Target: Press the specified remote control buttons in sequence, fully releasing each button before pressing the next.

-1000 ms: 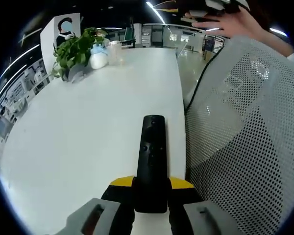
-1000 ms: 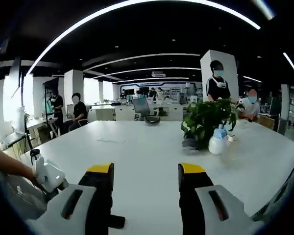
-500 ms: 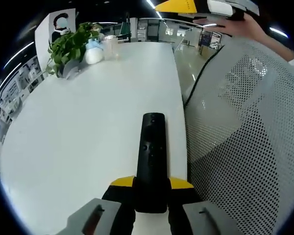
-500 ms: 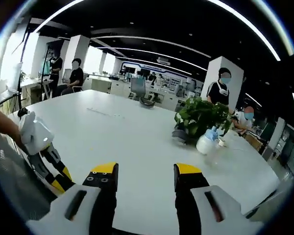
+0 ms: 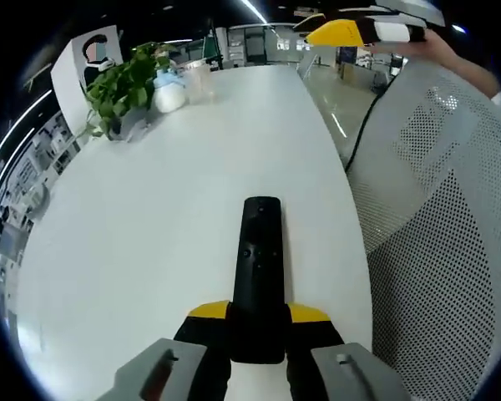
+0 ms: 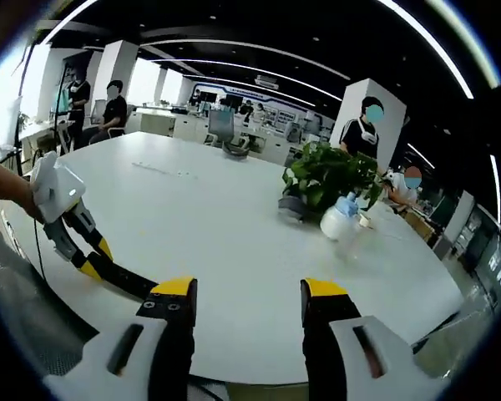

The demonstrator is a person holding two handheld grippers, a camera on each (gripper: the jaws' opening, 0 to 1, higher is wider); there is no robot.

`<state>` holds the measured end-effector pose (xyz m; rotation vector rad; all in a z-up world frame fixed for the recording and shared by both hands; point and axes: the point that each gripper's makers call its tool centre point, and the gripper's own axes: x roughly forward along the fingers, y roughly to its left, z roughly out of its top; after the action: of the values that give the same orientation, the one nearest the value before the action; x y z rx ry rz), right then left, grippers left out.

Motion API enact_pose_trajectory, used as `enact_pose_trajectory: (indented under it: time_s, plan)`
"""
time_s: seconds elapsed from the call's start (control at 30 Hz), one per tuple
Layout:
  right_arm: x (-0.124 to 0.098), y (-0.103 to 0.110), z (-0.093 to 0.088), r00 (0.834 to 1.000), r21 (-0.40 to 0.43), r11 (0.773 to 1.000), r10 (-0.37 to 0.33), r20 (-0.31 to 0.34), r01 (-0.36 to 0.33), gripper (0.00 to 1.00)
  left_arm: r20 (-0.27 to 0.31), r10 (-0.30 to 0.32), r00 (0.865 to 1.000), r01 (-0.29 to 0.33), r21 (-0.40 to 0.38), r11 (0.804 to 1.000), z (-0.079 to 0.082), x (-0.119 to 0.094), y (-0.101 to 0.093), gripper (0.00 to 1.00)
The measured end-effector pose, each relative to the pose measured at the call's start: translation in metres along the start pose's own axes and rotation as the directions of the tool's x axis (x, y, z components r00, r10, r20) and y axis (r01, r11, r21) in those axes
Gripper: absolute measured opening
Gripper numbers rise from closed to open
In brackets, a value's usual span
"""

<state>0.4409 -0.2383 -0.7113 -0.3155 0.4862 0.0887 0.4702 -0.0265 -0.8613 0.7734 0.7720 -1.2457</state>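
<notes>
a white office table holds a far plant. the left gripper pinches the remote; the right gripper hangs spread. a clumsy press could tip the remote loose.

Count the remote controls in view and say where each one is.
1. The black remote control is clamped between the left gripper jaws, pointing out over the white table. The right gripper holds nothing. Others could lie outside the views.

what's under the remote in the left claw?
White table lies beneath the remote's free end. Its near end sits clamped in the left claw, which covers whatever is below there.
</notes>
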Motion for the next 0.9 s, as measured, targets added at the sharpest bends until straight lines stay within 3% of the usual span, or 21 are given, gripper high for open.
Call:
enact_pose_trajectory:
  time_s: [0.5, 0.9]
  plan:
    - [0.002, 0.000, -0.010, 0.998, -0.027, 1.000, -0.006, -0.055, 0.004, 0.49, -0.030, 0.054, 0.998, -0.052, 0.048, 0.997, 0.001, -0.003, 0.057, 0.23]
    - [0.003, 0.000, -0.017, 0.996, -0.047, 0.999, -0.007, -0.088, 0.003, 0.50, -0.028, 0.126, 0.992, -0.124, 0.057, 0.991, 0.006, -0.002, 0.115, 0.23]
